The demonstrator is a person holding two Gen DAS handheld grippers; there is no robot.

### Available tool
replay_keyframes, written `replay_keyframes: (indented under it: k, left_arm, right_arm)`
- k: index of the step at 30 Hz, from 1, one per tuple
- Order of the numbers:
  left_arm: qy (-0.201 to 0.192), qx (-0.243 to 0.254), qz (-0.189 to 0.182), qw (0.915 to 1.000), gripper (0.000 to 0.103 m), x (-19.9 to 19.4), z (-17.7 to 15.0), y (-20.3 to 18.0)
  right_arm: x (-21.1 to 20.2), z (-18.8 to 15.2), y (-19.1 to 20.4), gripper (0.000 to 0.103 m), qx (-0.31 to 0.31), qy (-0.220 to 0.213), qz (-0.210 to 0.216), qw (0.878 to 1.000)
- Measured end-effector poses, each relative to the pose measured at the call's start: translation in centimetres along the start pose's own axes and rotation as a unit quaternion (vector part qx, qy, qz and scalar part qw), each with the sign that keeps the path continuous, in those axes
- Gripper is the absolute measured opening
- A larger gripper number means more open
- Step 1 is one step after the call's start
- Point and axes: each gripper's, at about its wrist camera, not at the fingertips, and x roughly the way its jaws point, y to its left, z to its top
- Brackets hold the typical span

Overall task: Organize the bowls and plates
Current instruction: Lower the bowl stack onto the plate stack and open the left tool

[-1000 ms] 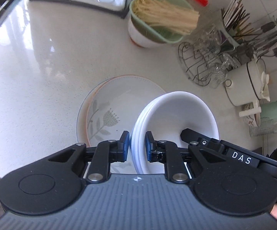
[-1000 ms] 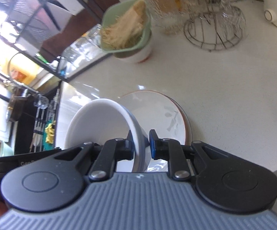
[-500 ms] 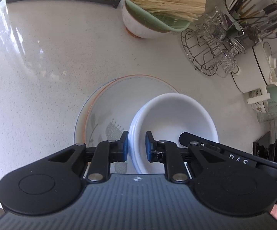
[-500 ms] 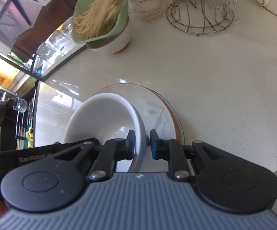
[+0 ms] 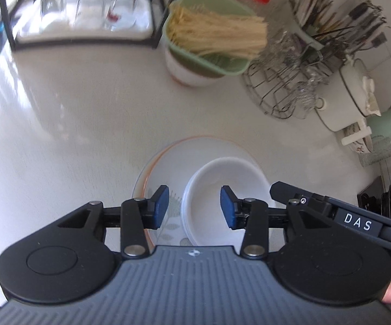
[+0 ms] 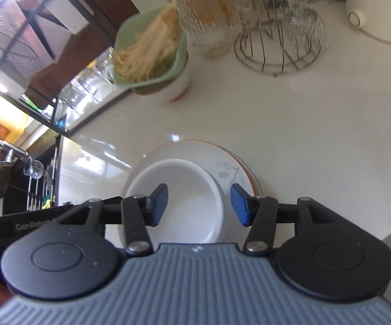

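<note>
A stack of white bowls (image 5: 222,184) sits on a stack of orange-rimmed floral plates (image 5: 173,162) on the white counter. My left gripper (image 5: 194,207) is open and empty, its pads astride the bowls' left rim. My right gripper (image 6: 199,203) is open and empty, its pads astride the right rim of the bowls (image 6: 184,189), which rest on the plates (image 6: 233,168). The right gripper's body (image 5: 330,211) shows at the right of the left wrist view.
A green basket of dry noodles (image 5: 211,32) on a white bowl stands behind. A wire rack of glasses (image 5: 284,81), a utensil holder (image 5: 330,27), a white pot (image 5: 349,94) and a green mug (image 5: 387,127) line the right. A black rack of glasses (image 5: 87,13) is back left.
Both grippers have opened and let go of the white bowls, which now rest on the plates. Both have drawn back a little.
</note>
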Motion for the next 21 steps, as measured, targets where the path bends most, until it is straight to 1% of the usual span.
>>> replay_keyframes:
  k: [6, 8, 11, 17, 20, 21]
  left_arm:
    - [-0.039, 0.059, 0.007, 0.9975, 0.048, -4.3, 0.7, -2.4]
    - [-0.051, 0.071, 0.013, 0.9961, 0.048, -5.8, 0.7, -3.2]
    - [-0.079, 0.078, 0.024, 0.9935, 0.048, -8.1, 0.2, -4.4]
    - [-0.153, 0.082, 0.05, 0.9836, 0.048, -13.3, -2.1, -7.3]
    - [-0.178, 0.081, 0.059, 0.979, 0.048, -15.5, -3.9, -9.1]
    - [-0.184, 0.081, 0.062, 0.9776, 0.05, -16.0, -4.7, -9.7]
  right_arm:
    - [-3.4, 0.6, 1.1, 0.054, -0.004, -0.052, 0.005, 0.999]
    - [-4.8, 0.8, 1.3, 0.054, -0.008, -0.07, 0.013, 0.997]
    - [-6.7, 1.0, 1.3, 0.054, -0.018, -0.089, 0.025, 0.996]
    - [-11.6, 0.7, 1.3, 0.054, -0.062, -0.138, 0.038, 0.988]
    - [-14.4, 0.0, 0.9, 0.054, -0.088, -0.168, 0.042, 0.981]
    - [-15.3, -0.4, 0.6, 0.054, -0.095, -0.177, 0.045, 0.979]
